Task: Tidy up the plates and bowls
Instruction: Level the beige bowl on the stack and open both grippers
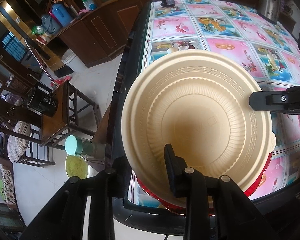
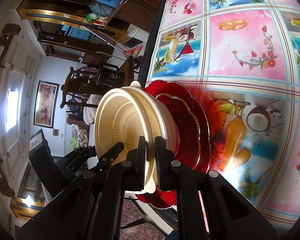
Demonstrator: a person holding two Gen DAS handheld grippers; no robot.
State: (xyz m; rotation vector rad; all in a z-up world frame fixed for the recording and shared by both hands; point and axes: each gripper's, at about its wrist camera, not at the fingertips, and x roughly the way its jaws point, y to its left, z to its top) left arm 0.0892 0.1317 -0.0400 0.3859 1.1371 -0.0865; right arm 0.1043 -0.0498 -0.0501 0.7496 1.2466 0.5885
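A lived-in home: dark wooden cabinets [image 1: 102, 32], carved chairs [image 1: 68, 118], a framed painting [image 2: 45, 104], and a fruit-patterned cloth on the desk [image 1: 240, 40].

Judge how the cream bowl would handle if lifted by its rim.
The cream bowl looks like thin moulded plastic, so probably light and slightly flexible at the rim. Its ribbed wall may help grip. Sitting on the red plates, it could slide.

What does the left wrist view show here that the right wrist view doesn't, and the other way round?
Left wrist only: the cream bowl's whole inside from above, a steel kettle at the table's far end, and a teal-lidded jar below the table edge.

Right wrist only: two stacked red plates under the bowl, and the right tongs shut on its rim.

Both: the bowl, the fruit-print tablecloth, and the left tongs at the bowl's rim.
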